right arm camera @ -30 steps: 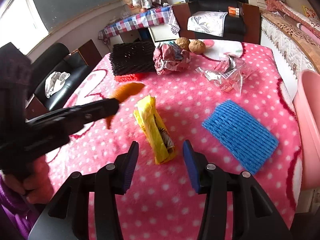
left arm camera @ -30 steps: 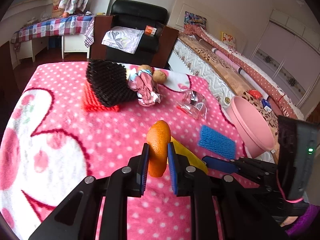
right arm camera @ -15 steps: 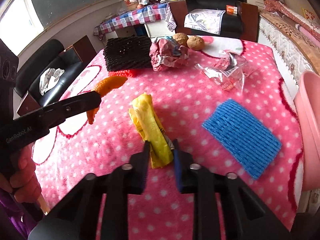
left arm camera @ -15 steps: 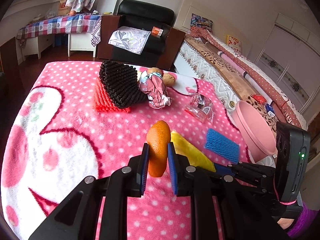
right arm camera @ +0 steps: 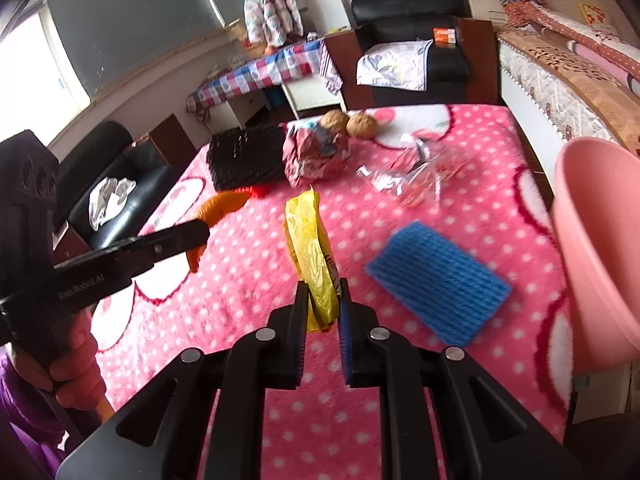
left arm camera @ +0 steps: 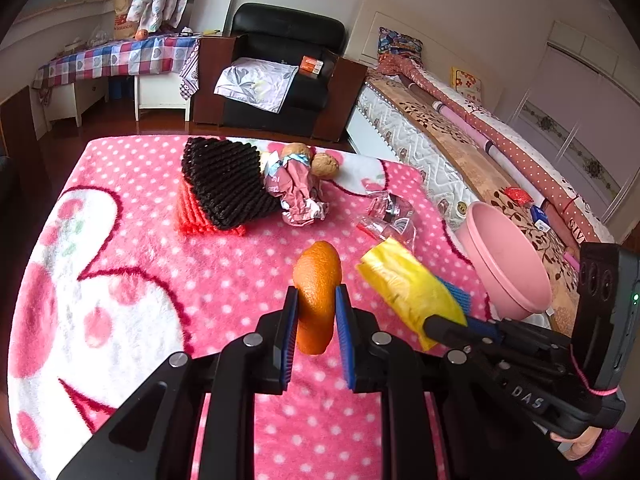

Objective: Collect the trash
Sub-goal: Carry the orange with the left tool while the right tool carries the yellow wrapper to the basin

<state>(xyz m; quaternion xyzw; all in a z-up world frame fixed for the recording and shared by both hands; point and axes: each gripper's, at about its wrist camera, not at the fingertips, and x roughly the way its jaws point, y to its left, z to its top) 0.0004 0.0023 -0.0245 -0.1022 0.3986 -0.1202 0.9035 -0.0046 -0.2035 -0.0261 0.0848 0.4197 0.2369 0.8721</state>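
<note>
My left gripper (left arm camera: 316, 300) is shut on an orange peel (left arm camera: 318, 276) and holds it above the pink dotted blanket (left arm camera: 140, 248); the peel also shows in the right wrist view (right arm camera: 222, 208). My right gripper (right arm camera: 323, 296) is shut on a yellow wrapper (right arm camera: 310, 240), lifted off the blanket; it shows in the left wrist view (left arm camera: 404, 284) too. A pink basin (right arm camera: 600, 248) stands at the table's right edge. A crumpled pink wrapper (left arm camera: 298, 188) and a clear plastic wrapper (left arm camera: 390, 216) lie further back.
A black and red foam net stack (left arm camera: 220, 192), two walnuts (right arm camera: 348, 122) and a blue foam net (right arm camera: 438, 284) lie on the blanket. A black armchair (left arm camera: 280, 68) and a bed (left arm camera: 460, 132) stand behind and to the right.
My right gripper closed on the yellow wrapper and lifted it off the blanket. My left gripper kept hold of the orange peel and rose a little.
</note>
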